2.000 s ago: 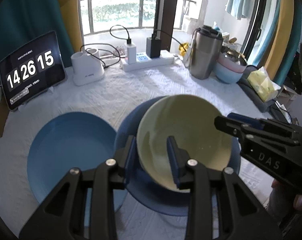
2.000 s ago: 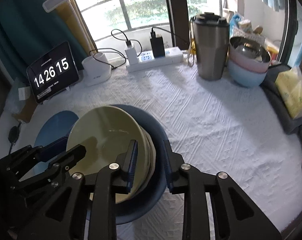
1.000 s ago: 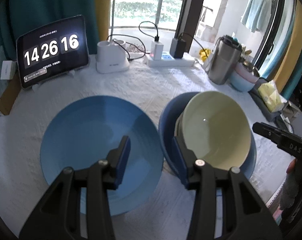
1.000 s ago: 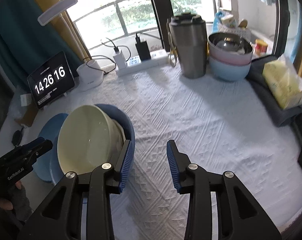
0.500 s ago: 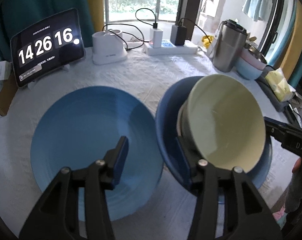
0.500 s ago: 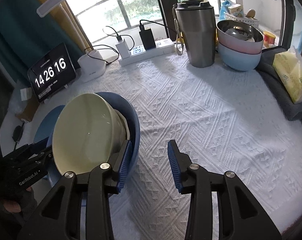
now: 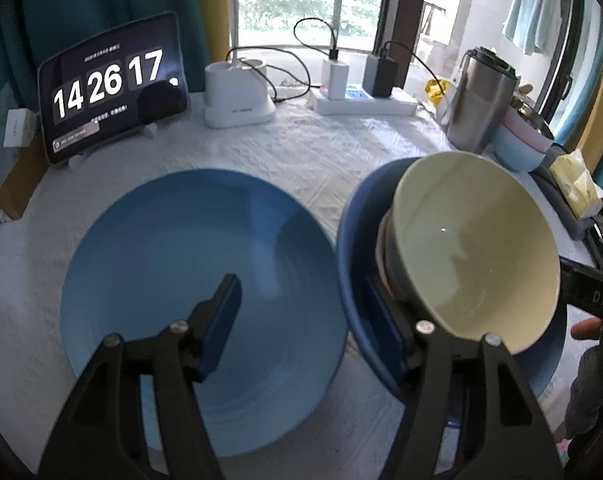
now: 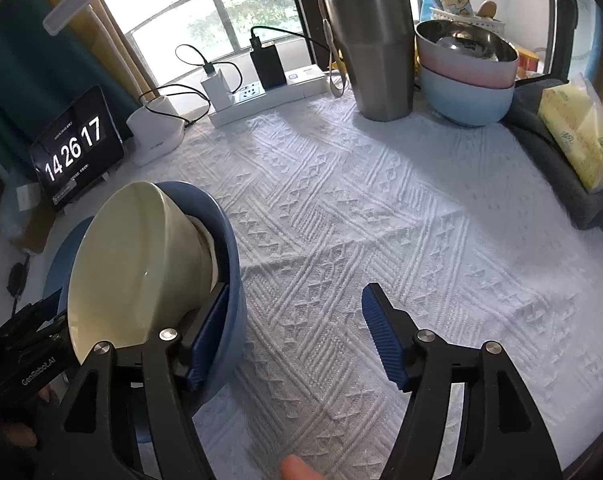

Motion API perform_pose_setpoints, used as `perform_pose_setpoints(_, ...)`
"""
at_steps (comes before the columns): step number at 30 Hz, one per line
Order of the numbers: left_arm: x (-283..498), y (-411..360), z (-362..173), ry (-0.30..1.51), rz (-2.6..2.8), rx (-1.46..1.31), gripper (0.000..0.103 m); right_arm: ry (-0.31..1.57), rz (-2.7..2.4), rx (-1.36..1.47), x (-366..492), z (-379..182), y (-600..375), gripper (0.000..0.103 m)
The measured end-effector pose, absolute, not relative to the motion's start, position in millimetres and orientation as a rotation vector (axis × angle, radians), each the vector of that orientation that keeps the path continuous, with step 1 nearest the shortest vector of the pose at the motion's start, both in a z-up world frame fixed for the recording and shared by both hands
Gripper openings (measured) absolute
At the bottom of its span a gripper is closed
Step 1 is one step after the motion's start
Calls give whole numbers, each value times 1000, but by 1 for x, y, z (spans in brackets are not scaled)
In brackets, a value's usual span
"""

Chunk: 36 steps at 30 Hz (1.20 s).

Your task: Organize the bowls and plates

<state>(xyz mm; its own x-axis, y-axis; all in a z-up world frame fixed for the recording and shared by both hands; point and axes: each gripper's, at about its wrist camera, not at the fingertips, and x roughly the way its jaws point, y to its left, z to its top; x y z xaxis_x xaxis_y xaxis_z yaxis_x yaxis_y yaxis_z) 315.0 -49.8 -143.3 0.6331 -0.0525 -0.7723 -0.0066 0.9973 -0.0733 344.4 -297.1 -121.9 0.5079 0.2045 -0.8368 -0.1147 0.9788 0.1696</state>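
Note:
A pale green bowl (image 7: 473,248) (image 8: 141,264) sits tilted inside a dark blue bowl (image 7: 353,240) (image 8: 225,240), with a whitish rim showing between them. Beside them on the left lies a flat blue plate (image 7: 173,272) (image 8: 61,256). My left gripper (image 7: 305,320) straddles the dark blue bowl's left rim, one finger over the plate, the other inside the bowl. Its jaws are opening and no pad presses. My right gripper (image 8: 295,332) straddles the same bowl's right wall, its left finger inside and its right finger over the cloth. Its jaws are also opening.
A tablet clock (image 7: 113,88), white charger dock (image 7: 237,96) and power strip (image 7: 361,100) line the back. A steel tumbler (image 8: 369,48), stacked bowls (image 8: 465,80) and a tissue pack (image 8: 577,136) stand at the right. White cloth (image 8: 401,220) covers the table.
Two seconds ago both grippers held the pale green bowl above the dark blue one. They have let go of it, widened their jaws and sunk to the dark blue bowl's rim.

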Motion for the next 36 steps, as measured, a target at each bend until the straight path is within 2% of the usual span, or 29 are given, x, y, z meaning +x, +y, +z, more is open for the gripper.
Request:
perform_pose_setpoints(4,314,-51,-142,854,-24,-53,62,1007,192,136,343,-124,-300,71)
perform_pose_setpoints(13,310,-60,-140,818,-68,-39,39,960,192,161,339,-126,-300,69)
perform_pose_setpoints(17,308,-67,-139,808,-70,-20,30,935,205,159,334,-123,-294,56)
perform_pose_setpoints(21,308,-72,-139,805,-64,17,25,906,213,133,329,-119,-283,30)
perform_pose_setpoints(25,307,-73,-139,801,-64,19,22,889,215,108,327,-117,-270,13)
perform_pose_setpoints(28,306,-78,-139,788,-59,29,15,884,207,116,327,-116,-269,12)
perform_pose_setpoints(36,306,-76,-139,789,-61,1,14,884,195,116,325,-115,-269,11)
